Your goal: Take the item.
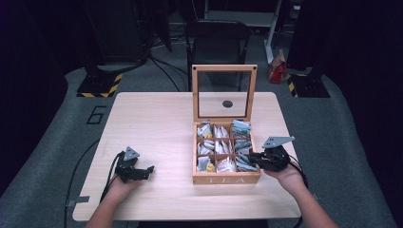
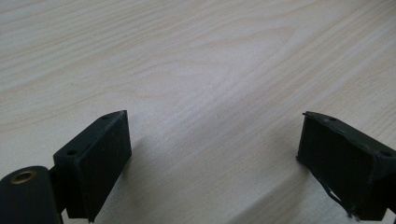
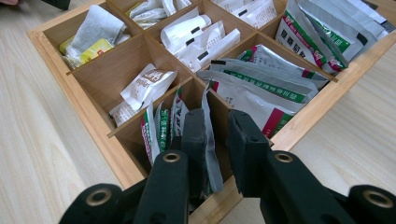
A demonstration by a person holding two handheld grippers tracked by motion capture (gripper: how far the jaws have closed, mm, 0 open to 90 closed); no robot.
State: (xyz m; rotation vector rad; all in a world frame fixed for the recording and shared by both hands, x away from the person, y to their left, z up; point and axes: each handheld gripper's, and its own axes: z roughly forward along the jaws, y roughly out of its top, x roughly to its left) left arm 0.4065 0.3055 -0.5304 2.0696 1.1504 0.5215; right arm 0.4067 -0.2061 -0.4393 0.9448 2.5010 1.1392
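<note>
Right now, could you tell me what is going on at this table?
A person holds a gripper in each hand at a table with an open wooden tea box, its lid upright. The right gripper has its jaws down in the box's near right corner compartment, on either side of a sachet, with a small gap between them. The left gripper rests open over bare tabletop, apart from the box.

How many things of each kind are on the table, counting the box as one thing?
Tea box: 1
Grippers: 2, left gripper and right gripper
Total: 3
</note>
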